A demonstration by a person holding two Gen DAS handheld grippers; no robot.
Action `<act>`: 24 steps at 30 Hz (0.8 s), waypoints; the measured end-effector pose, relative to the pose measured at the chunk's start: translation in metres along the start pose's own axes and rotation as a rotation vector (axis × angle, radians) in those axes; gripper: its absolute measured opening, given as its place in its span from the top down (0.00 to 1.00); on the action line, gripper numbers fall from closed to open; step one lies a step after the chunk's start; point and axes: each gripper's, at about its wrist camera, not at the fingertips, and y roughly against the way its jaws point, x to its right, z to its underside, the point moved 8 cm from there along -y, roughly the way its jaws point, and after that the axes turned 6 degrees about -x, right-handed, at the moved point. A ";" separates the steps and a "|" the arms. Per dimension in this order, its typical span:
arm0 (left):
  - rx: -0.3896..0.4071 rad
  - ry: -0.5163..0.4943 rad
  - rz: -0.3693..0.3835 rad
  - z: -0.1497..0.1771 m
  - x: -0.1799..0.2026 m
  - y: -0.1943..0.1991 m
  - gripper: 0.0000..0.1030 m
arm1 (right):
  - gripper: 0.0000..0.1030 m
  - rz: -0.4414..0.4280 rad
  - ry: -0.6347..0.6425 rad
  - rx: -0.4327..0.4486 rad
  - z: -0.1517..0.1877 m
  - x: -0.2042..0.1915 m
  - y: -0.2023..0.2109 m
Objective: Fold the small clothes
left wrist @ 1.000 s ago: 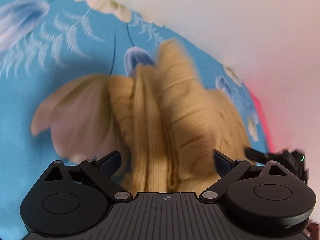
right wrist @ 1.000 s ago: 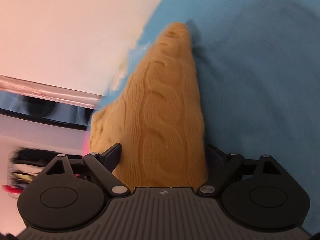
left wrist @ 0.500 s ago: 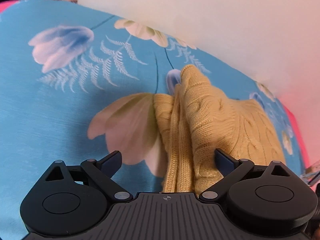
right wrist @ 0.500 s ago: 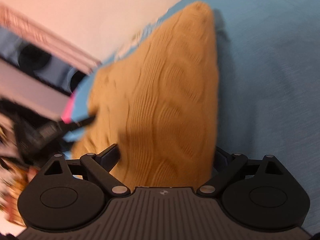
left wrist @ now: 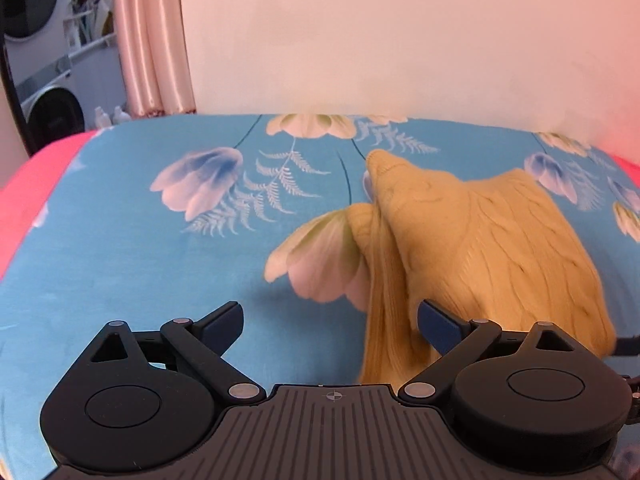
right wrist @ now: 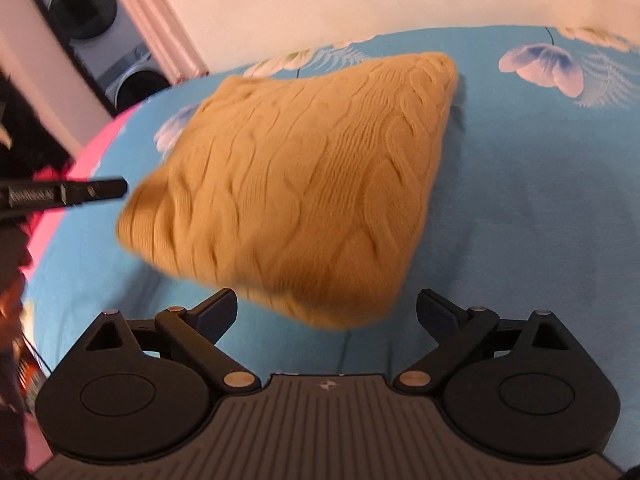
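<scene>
Left claw [left wrist: 330, 322]: jaws spread wide, nothing gripped. A ribbed edge of the yellow knit garment [left wrist: 492, 248] runs down between its fingers, nearer the right one; contact cannot be confirmed owing to blur.

Right claw [right wrist: 326, 312]: jaws equally wide apart, nothing held. The near corner of the garment [right wrist: 304, 184] sits just beyond and between its fingertips.

The garment, cable-knit, lies folded into a rough four-cornered shape on the blue floral bedsheet [left wrist: 120, 264]. A dark tip of the left claw [right wrist: 68, 194] shows at the garment's left edge. Pale wall [left wrist: 400, 40] beyond; pink curtain [left wrist: 148, 40] far left.
</scene>
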 end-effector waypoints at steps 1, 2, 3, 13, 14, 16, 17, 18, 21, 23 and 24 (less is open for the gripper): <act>0.001 -0.008 -0.006 0.003 0.001 0.004 0.00 | 0.06 0.016 0.023 -0.001 0.002 -0.002 0.003; -0.001 -0.017 -0.014 0.006 0.002 0.007 0.00 | 0.05 0.032 0.046 -0.001 0.005 -0.004 0.006; -0.004 -0.027 -0.024 0.009 0.003 0.008 0.00 | 0.05 0.045 0.064 -0.002 0.008 -0.005 0.009; -0.044 -0.110 -0.150 0.037 0.004 0.008 0.00 | 0.05 0.135 0.191 0.011 0.022 -0.010 0.032; -0.047 -0.116 -0.163 0.039 0.003 0.008 0.00 | 0.05 0.142 0.196 0.012 0.022 -0.009 0.033; -0.050 -0.123 -0.188 0.042 0.000 0.008 0.00 | 0.05 0.158 0.205 0.017 0.021 -0.008 0.035; -0.052 -0.127 -0.199 0.044 -0.001 0.008 0.00 | 0.05 0.162 0.207 0.019 0.021 -0.007 0.036; -0.055 -0.130 -0.207 0.046 -0.001 0.007 0.00 | 0.05 0.163 0.207 0.020 0.021 -0.006 0.037; -0.073 -0.134 -0.219 0.051 -0.002 0.005 0.00 | 0.04 0.169 0.198 0.026 0.019 -0.003 0.040; -0.083 -0.135 -0.222 0.054 -0.002 0.003 0.00 | 0.04 0.176 0.192 0.029 0.019 0.000 0.041; -0.088 -0.135 -0.225 0.055 -0.003 0.002 0.00 | 0.04 0.179 0.189 0.032 0.018 0.001 0.042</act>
